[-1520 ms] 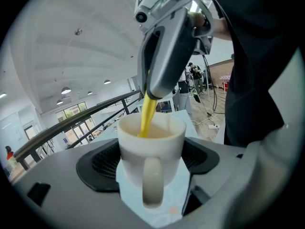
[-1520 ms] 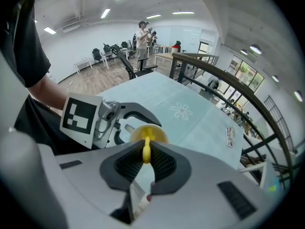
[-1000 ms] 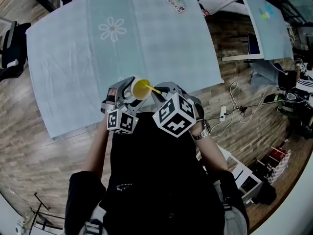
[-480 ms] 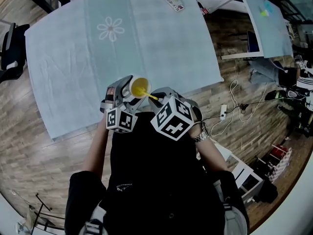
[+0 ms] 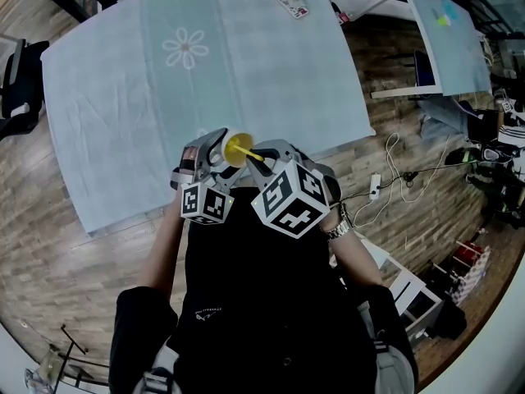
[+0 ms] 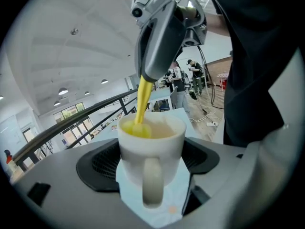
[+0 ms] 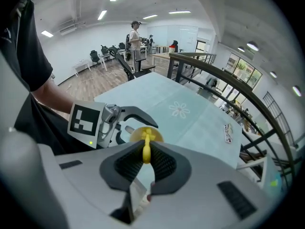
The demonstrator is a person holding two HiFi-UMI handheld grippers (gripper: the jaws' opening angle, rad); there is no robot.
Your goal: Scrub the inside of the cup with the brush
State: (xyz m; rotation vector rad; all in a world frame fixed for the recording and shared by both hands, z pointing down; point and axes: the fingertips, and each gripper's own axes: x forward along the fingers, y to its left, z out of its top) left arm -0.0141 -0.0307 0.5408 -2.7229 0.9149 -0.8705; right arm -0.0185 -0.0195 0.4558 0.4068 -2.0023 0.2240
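Observation:
A white mug (image 6: 151, 144) with a yellow inside sits between the jaws of my left gripper (image 6: 151, 162), which is shut on it, handle toward the camera. In the head view the mug (image 5: 234, 148) is held above the near table edge, close to the person's chest. My right gripper (image 7: 146, 162) is shut on the yellow brush (image 7: 146, 149), whose handle (image 6: 142, 104) runs down into the mug. The brush head is inside the mug (image 7: 143, 135). In the head view my right gripper (image 5: 267, 156) sits just right of my left gripper (image 5: 215, 150).
A pale blue tablecloth (image 5: 246, 64) with a daisy print (image 5: 186, 49) covers the table. A phone-like item (image 5: 292, 2) lies at its far edge. Cables and a power strip (image 5: 373, 190) lie on the wood floor to the right. People stand in the distance (image 7: 135, 38).
The mug and both grippers have shifted slightly, and the brush handle has changed its angle in the mug. Both holds are unchanged.

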